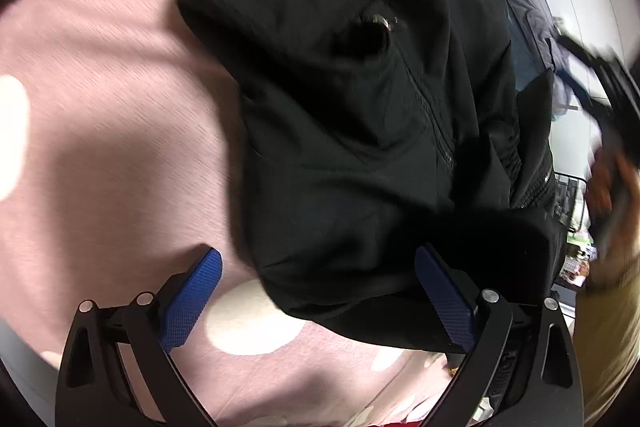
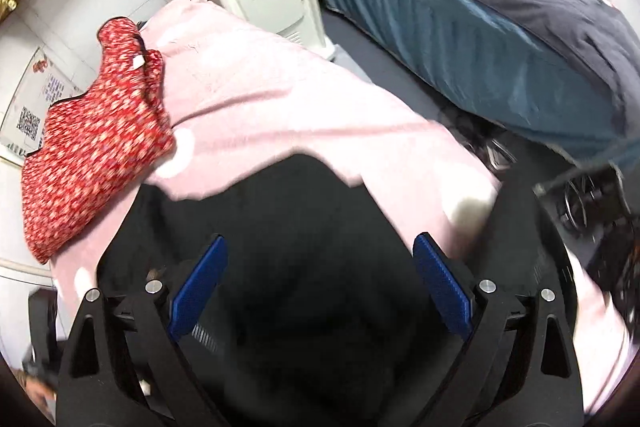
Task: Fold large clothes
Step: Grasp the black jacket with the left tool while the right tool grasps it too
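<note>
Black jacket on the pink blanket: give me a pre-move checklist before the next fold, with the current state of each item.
1. Left gripper open, nothing clamped: ok.
2. Right gripper open, nothing clamped: ok.
3. Black jacket lies on the pink blanket: ok.
4. Jacket flat and smooth: not ok, it is bunched with creases around the zip.
5. Red patterned cloth apart from the jacket: cannot tell, their edges come close in the right wrist view.
6. Jacket edge between the left fingers: cannot tell, the hem sits near them, contact unclear.
</note>
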`<state>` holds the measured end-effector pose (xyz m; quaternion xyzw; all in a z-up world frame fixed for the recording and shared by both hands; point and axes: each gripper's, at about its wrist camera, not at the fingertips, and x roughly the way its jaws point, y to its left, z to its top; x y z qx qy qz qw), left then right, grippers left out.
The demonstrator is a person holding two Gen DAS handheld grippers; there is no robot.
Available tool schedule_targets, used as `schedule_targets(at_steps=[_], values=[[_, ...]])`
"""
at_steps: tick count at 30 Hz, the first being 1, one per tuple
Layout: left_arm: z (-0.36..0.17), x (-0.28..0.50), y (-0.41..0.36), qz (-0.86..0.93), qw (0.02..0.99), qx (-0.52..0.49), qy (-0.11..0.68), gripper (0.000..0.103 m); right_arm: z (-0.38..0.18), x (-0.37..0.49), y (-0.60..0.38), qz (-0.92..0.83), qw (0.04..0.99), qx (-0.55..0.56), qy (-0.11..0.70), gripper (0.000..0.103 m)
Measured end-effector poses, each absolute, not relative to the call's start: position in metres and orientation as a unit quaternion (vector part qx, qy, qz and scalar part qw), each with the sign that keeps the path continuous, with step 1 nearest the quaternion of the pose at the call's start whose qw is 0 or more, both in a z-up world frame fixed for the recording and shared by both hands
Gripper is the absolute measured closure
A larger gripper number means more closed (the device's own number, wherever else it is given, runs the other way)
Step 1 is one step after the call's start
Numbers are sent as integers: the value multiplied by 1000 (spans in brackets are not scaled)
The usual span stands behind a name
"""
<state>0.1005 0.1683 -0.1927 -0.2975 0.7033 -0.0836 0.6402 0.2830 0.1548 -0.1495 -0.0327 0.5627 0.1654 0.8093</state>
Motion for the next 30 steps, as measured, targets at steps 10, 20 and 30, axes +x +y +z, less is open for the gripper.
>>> schedule_targets(at_steps=[10, 20, 30], values=[[-202, 102, 123, -137, 646, -264, 703, 44, -217, 289, 216, 201, 762, -201, 582, 65], [-174, 112, 121, -154, 680, -250, 672, 95, -92, 205, 159, 191, 832, -25, 520, 98], [42, 116, 125, -205, 850, -145, 464, 100, 99, 53, 44, 103, 926, 128, 340, 99]])
